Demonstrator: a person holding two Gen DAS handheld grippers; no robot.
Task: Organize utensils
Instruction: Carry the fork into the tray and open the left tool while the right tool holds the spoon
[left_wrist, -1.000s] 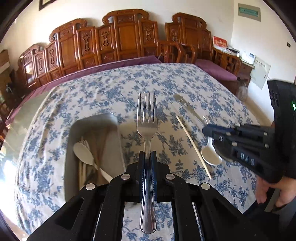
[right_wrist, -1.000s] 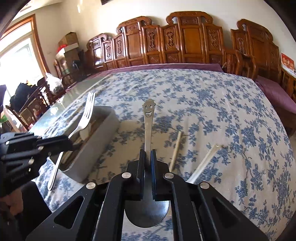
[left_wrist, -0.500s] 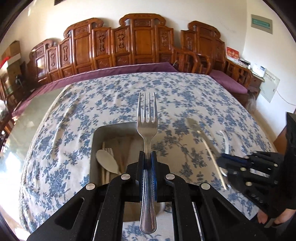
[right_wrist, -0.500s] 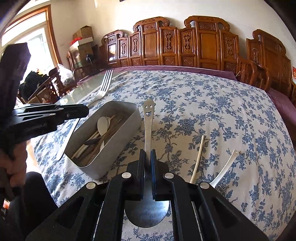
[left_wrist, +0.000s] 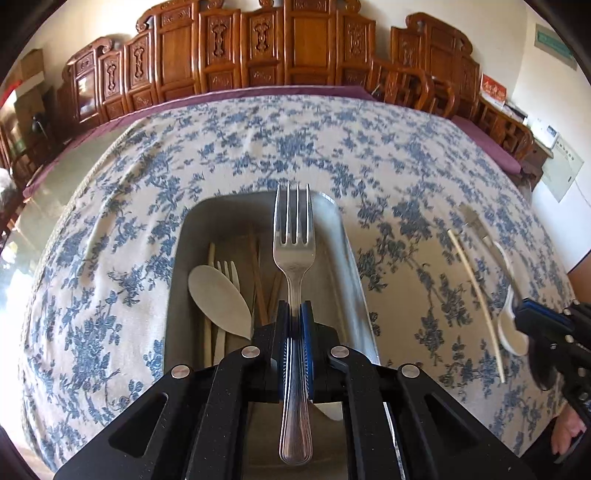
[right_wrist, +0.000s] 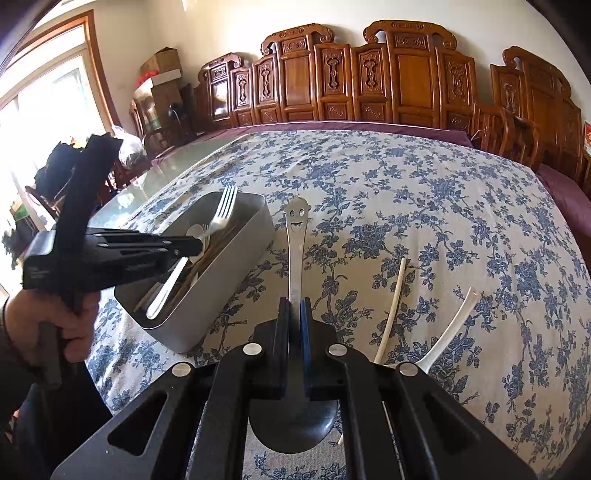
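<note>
A dining table w/ a blue-floral tablecloth (left_wrist: 332, 147): the left gripper (left_wrist: 295, 314), jaws closed tight on the neck of a polished stainless-steel fork (left_wrist: 294, 258), holds it tines-forward over the open grey rectangular metal utensil tray (left_wrist: 347, 258). Inside the tray lie a pale cream plastic spoon (left_wrist: 218, 295), a second pale fork (left_wrist: 227, 269) and brown wooden chopsticks (left_wrist: 255, 266). The right gripper (right_wrist: 294, 314), off to the tray's right, is clamped on the handle of a steel spoon with a smiley-face cutout (right_wrist: 297, 229), its bowl tucked under the jaws. On the cloth nearby: one cream chopstick (right_wrist: 391, 306) and a white ceramic soup spoon (right_wrist: 450, 325), both yet to be collected.

Risks, as judged: the fork is pinched at a narrow point, so it could pivot or slip if tilted. Released too high, it may clatter, bounce off the rim or land crosswise on the contents. W/ both grippers close, the right one could knock the tray wall or the left tool.
</note>
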